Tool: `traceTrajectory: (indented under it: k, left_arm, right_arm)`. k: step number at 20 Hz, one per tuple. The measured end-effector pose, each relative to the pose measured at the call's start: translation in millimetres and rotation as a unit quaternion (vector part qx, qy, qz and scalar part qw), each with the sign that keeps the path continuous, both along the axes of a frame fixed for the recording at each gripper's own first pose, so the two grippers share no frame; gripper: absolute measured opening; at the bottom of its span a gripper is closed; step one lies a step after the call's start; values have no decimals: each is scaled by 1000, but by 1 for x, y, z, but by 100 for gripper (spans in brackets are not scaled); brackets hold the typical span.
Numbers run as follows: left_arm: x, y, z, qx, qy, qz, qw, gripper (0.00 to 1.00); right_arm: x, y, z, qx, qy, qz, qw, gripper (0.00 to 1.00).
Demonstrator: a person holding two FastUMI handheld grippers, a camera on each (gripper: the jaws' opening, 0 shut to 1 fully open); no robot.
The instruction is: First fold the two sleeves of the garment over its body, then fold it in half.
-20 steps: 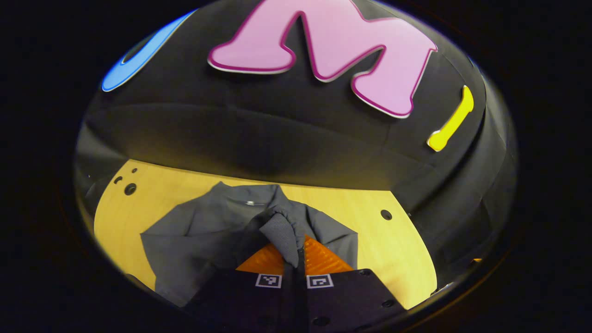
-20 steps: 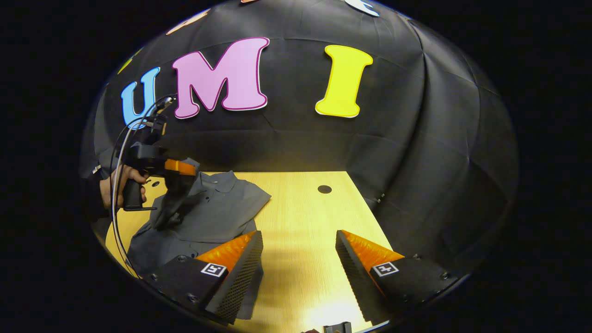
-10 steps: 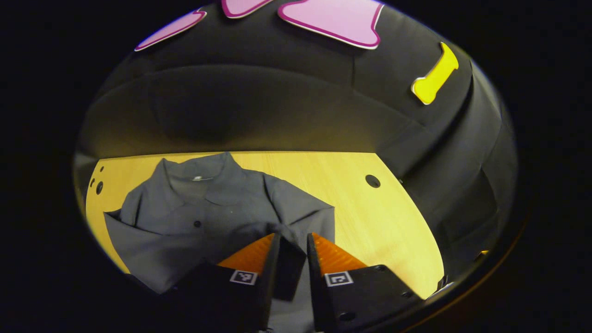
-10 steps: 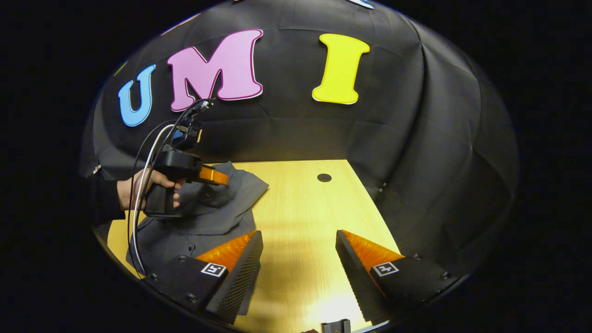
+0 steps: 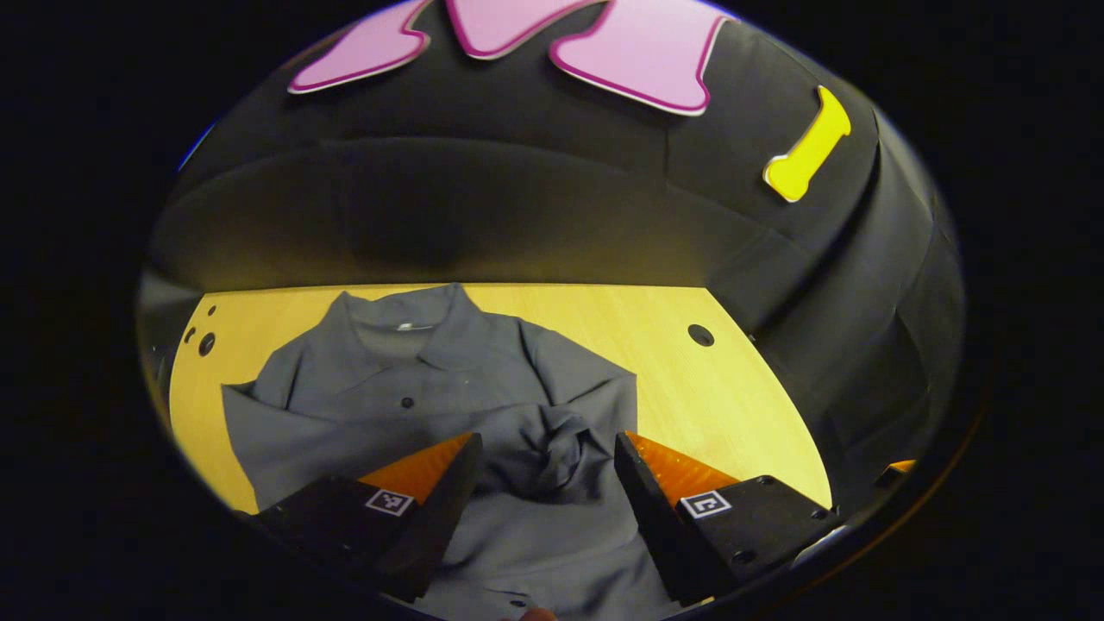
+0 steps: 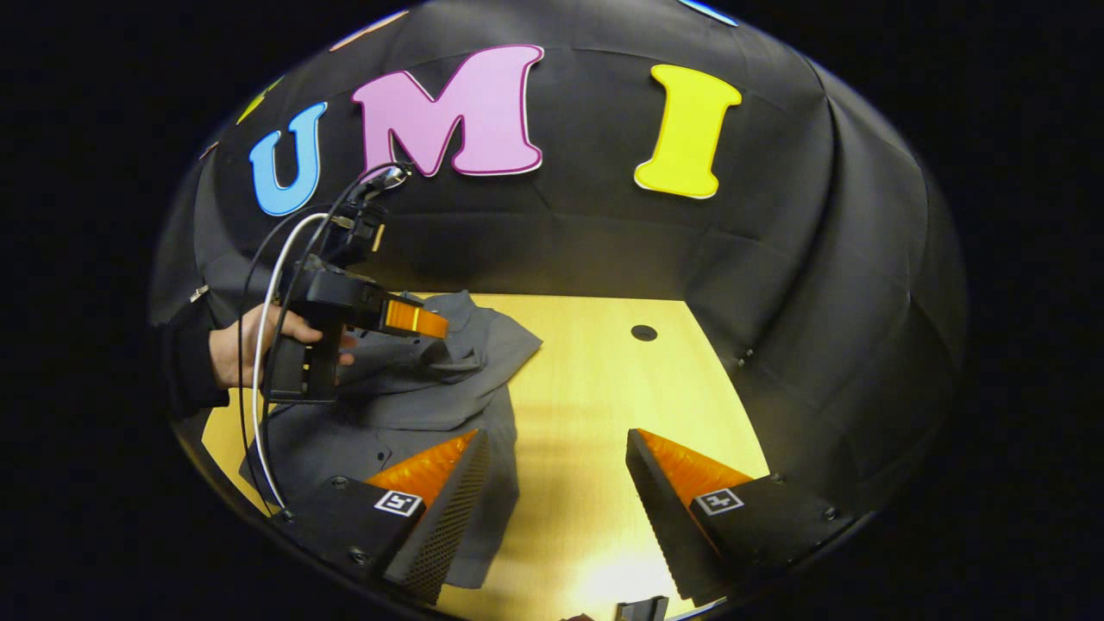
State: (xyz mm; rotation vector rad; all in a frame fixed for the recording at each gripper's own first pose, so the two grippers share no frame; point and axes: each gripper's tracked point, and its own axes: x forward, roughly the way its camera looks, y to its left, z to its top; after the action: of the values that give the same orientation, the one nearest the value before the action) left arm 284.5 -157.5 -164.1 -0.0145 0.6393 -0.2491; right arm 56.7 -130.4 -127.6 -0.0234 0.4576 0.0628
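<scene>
A grey collared shirt (image 5: 448, 388) lies flat on the wooden table (image 5: 716, 405), collar toward the wall. One sleeve (image 5: 552, 440) is bunched and laid across the shirt's body. My left gripper (image 5: 543, 448) stands open just above that sleeve, nothing between its fingers. In the right gripper view the left gripper (image 6: 435, 326), held by a hand (image 6: 250, 341), hovers over the shirt (image 6: 414, 405). My right gripper (image 6: 556, 440) is open over bare table beside the shirt's right edge, holding nothing.
The table (image 6: 595, 414) has a round hole (image 6: 643, 332) near its far right corner and several small holes (image 5: 205, 343) at its far left. Black cloth wall rises behind it. Cables (image 6: 276, 285) trail from the left gripper.
The left gripper carried the sleeve over the shirt's body, lowered it, then opened and let it go. The right gripper stayed open and shifted only slightly.
</scene>
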Motion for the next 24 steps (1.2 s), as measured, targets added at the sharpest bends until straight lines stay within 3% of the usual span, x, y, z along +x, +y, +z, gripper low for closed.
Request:
traceTrajectory:
  k: [3, 4, 7, 15, 20, 23, 24]
  left_arm:
    - [-37, 51, -2, 15, -1, 19, 1000, 92]
    - [-50, 70, -4, 23, -3, 26, 999, 96]
    - [-94, 122, -11, 48, -6, 50, 998, 96]
    - [-247, 260, -75, 126, 48, 123, 983, 96]
    - [-321, 300, -131, 84, 114, 183, 973, 96]
    - [-330, 292, -149, 54, 131, 188, 972, 96]
    - [-331, 292, -152, 56, 132, 188, 972, 92]
  right_arm:
    - [-6, 29, -12, 36, 25, 10, 999, 98]
    - [-9, 37, -21, 42, 37, 11, 998, 98]
    - [-19, 60, -50, 51, 86, 16, 995, 98]
    - [-72, 96, -138, 69, 241, -9, 968, 99]
    - [-92, 102, -165, 49, 280, -35, 958, 99]
    - [-100, 107, -173, 43, 290, -41, 955, 99]
    - [-101, 112, -178, 46, 293, -44, 954, 99]
